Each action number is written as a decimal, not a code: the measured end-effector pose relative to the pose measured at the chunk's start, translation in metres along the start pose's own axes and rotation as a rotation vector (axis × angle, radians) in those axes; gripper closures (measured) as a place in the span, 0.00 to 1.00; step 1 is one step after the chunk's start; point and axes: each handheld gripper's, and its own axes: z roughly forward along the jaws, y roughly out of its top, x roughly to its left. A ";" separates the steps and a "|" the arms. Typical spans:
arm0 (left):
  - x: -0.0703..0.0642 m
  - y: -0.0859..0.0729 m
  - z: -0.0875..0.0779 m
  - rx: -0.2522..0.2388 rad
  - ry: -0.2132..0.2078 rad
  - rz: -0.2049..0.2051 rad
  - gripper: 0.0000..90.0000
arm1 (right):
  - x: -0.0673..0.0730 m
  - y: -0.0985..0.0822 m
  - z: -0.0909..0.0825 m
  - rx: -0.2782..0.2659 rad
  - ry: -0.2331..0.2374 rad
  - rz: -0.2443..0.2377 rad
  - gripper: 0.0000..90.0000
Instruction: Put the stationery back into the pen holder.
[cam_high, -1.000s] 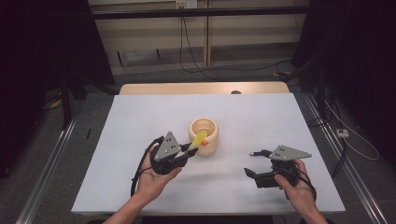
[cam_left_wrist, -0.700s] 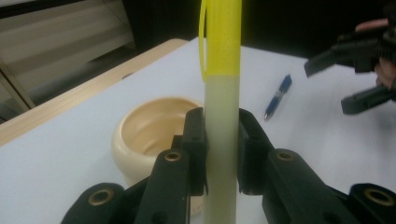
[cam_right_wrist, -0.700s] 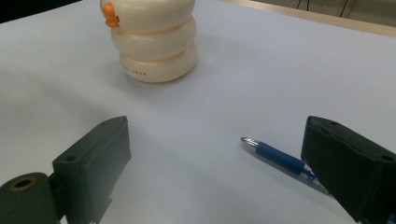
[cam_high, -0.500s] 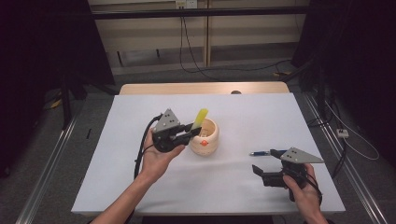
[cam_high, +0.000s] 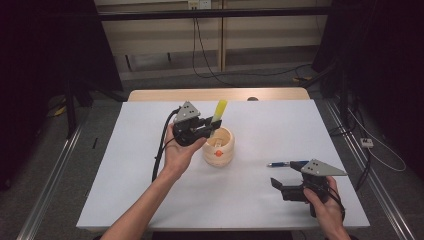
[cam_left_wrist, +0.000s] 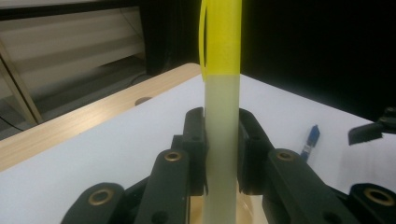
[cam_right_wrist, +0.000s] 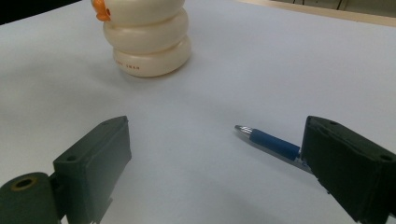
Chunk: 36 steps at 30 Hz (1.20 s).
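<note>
Highlighter going into the cream holder, pen waiting on the counter.
High view: left gripper (cam_high: 204, 131) is carrying the yellow highlighter (cam_high: 218, 112) upright just above the ringed holder (cam_high: 218, 146); centre it over the mouth before lowering. Left gripper view: fingers (cam_left_wrist: 195, 149) are clamping its pale barrel (cam_left_wrist: 222, 140); release only once seated. Right gripper view: fingers (cam_right_wrist: 95, 156) are standing wide and empty beside the blue pen (cam_right_wrist: 271, 140).

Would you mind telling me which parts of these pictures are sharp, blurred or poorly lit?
High view: the white table is evenly lit, the surroundings fall into darkness. Left gripper view: the yellow-capped pale highlighter pen sits so close that it blurs, as do the black jaws; the far background is black. Right gripper view: the cream ribbed pen pot is fairly sharp, the near jaws soft, and the blue ballpoint pen is clear.
</note>
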 end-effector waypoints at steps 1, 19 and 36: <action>0.002 0.000 0.003 -0.002 0.001 0.001 0.86 | 0.000 0.000 0.000 0.001 0.001 0.001 0.08; 0.007 -0.022 0.029 0.033 -0.024 0.042 0.86 | 0.001 -0.001 0.001 0.012 0.018 0.000 0.06; 0.007 -0.043 0.031 0.028 -0.031 0.052 0.78 | 0.002 -0.001 0.003 0.023 0.029 0.000 0.05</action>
